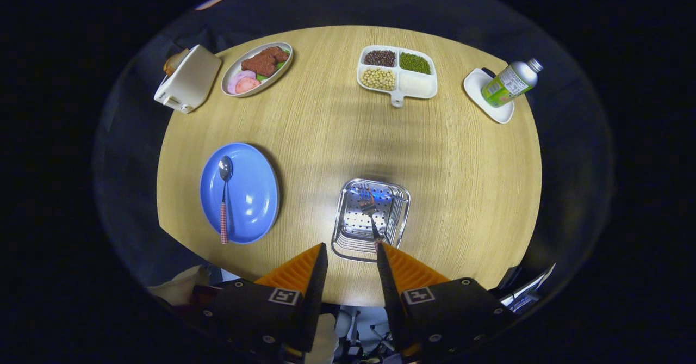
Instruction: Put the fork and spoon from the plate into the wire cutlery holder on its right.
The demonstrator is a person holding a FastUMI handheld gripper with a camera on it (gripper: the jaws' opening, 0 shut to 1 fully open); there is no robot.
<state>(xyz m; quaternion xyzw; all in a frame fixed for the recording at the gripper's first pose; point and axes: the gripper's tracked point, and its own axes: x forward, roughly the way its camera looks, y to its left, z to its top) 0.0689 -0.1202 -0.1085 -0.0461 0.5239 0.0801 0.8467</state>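
— Spoon (224,190), metal bowl with a red-checked handle: position?

— Lying lengthwise on the blue oval plate (255,201), left part of the round wooden worktop (462,179).

— And to its right?

— Perforated steel cutlery holder (348,233), just ahead of the fingers. The metal fork (368,206) lies inside it, tines pointing away, its handle end at the tip of the right finger.

— Gripper (350,255) state?

— Spread wide; fingers apart, nothing pinched between them.

— Far edge?

— White toaster (187,78), food plate (255,69), sectioned bean dish (397,73), green bottle (511,84).
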